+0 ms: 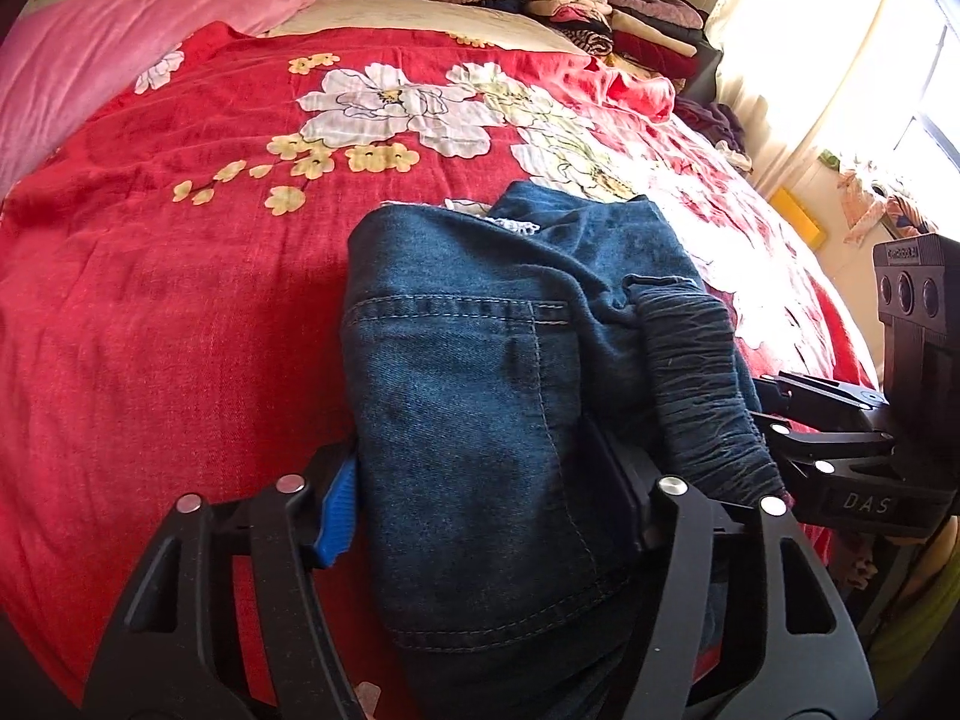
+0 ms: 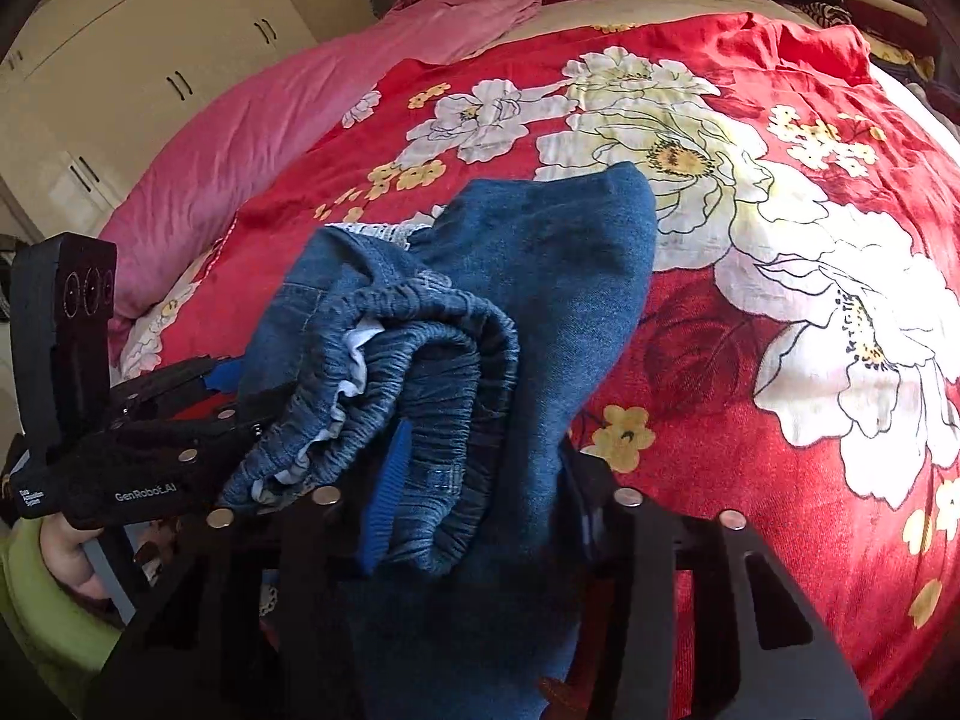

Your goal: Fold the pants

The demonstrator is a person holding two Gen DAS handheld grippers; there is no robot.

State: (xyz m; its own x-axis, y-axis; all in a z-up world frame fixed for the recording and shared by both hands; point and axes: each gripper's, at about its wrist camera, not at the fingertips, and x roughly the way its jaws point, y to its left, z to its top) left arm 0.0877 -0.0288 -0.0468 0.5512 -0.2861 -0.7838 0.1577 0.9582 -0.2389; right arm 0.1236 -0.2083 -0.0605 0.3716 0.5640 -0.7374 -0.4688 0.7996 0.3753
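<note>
Red floral bedspread (image 1: 180,312) covers the bed under your grippers, a pink quilt (image 1: 90,54) and stacked clothes (image 1: 600,6) at its far end. Your denim pants (image 1: 480,396) lie bunched on it. Your left gripper (image 1: 480,516) clamps the pocket side; your right gripper (image 2: 480,492) pinches the gathered waistband (image 2: 420,360) between its blue pads

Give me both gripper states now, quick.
Left gripper: closed on the jeans, at the pocket side.
Right gripper: closed on the jeans, at the bunched elastic waistband.
</note>
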